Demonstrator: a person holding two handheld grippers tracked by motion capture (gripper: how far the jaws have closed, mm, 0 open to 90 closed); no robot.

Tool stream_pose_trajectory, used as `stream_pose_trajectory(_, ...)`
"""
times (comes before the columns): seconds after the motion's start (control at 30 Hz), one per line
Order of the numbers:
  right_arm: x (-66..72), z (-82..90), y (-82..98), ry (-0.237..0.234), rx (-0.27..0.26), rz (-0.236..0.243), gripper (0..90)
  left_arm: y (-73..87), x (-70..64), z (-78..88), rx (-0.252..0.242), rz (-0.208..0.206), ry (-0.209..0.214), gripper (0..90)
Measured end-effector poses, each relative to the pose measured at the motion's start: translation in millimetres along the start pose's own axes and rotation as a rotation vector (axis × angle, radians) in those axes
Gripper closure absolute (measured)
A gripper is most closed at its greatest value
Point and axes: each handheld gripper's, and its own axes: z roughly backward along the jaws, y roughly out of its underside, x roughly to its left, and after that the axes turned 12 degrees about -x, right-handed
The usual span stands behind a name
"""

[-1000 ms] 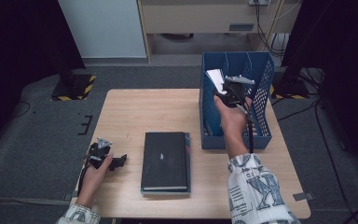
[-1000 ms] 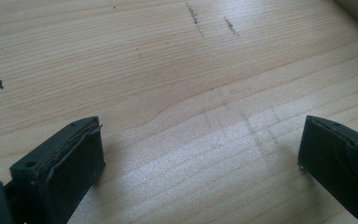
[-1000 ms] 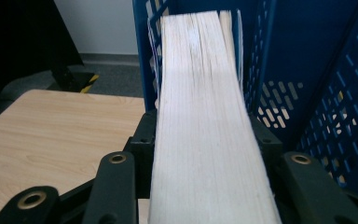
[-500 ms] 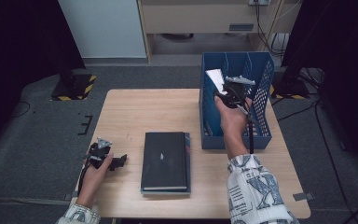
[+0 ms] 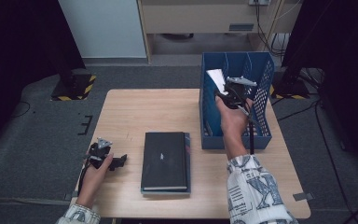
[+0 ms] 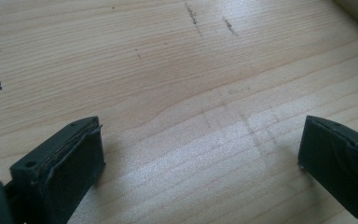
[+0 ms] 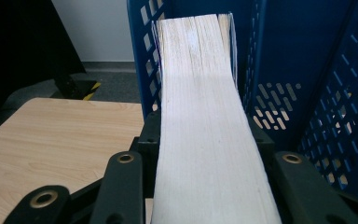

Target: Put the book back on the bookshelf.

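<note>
Right claw (image 5: 223,91) pinching a book (image 7: 200,107) by its page edge, just closed on it, over the blue rack (image 5: 261,135) at far right, left claw (image 6: 200,172) spread, low over near-left counter (image 5: 135,112)

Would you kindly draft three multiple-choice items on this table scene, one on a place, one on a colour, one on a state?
1. Where does the black book lie?
A. inside the file rack
B. flat on the table, between the two hands
C. on the floor

2. What colour is the file rack?
A. blue
B. red
C. white

3. How do the left gripper's jaws stand?
A. clamped on a book
B. clamped on paper
C. apart over bare table

Answers: 1 B, the high view shows it flat on the wood. 2 A, its perforated walls are blue. 3 C, the left gripper view shows wood between the two pads.
</note>
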Motion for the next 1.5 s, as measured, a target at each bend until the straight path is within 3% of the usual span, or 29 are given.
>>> stream_pose_trajectory(0.67, -8.4, -10.2, -7.2, 0.006, -0.017, -0.086, 60.6, 0.0, -0.1, 0.0, 0.000, -0.001, 0.001, 0.0)
stream_pose_trajectory(1.5, -4.2, -37.7, -23.7, 0.045, -0.024, -0.069, 60.6, -0.1, -0.5, -0.6, -0.005, 0.002, 0.004, 0.0)
